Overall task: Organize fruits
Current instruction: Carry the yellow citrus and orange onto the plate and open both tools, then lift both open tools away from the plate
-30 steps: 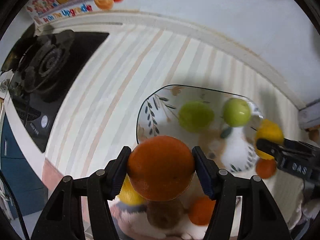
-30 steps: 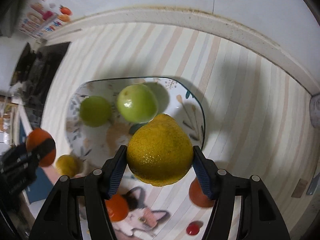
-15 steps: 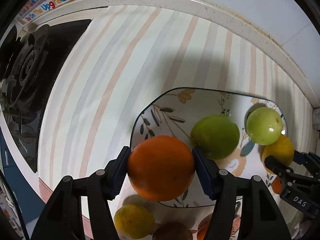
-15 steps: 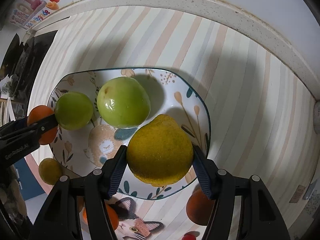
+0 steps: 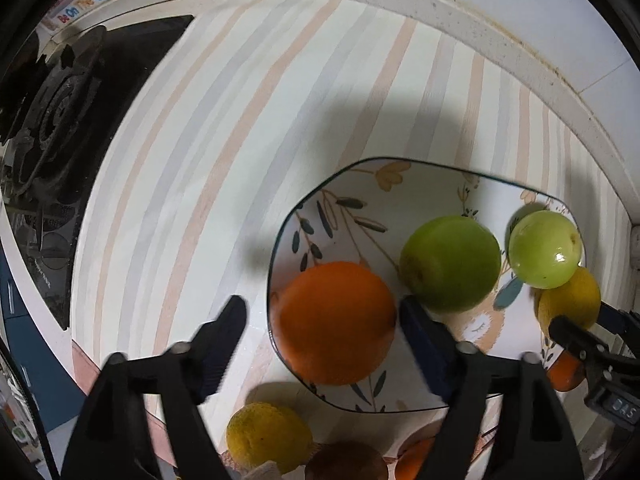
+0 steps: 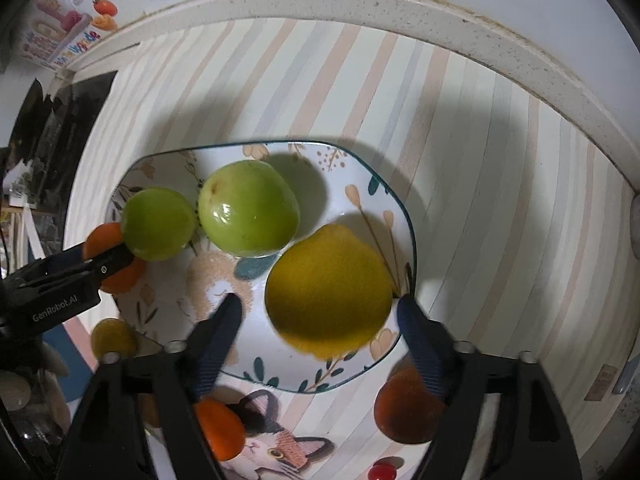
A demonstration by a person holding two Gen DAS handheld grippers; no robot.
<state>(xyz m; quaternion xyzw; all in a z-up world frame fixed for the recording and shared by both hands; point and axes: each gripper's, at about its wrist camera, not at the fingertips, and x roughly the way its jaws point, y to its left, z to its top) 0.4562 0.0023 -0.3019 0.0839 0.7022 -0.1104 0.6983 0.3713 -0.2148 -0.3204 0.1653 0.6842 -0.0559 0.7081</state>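
A floral plate (image 5: 360, 184) (image 6: 360, 168) on the striped counter holds two green fruits (image 5: 450, 264) (image 6: 248, 212). My left gripper (image 5: 320, 324) is open around an orange (image 5: 336, 322) that rests on the plate's near left part, with a gap at the left finger. My right gripper (image 6: 320, 320) is open around a yellow lemon (image 6: 328, 288) that lies on the plate's right part. The lemon also shows in the left wrist view (image 5: 568, 300). The orange also shows in the right wrist view (image 6: 108, 256), behind the left gripper.
A gas stove (image 5: 60, 112) lies at the left. Loose fruits lie in front of the plate: a yellow one (image 5: 268, 436), a brown one (image 5: 344, 460), orange ones (image 6: 404, 408) (image 6: 220, 428), on a cat-print mat (image 6: 280, 440). A raised stone ledge (image 6: 360, 8) borders the counter behind.
Both grippers came down over the plate and opened. The orange and the lemon, held before, now rest on the plate.
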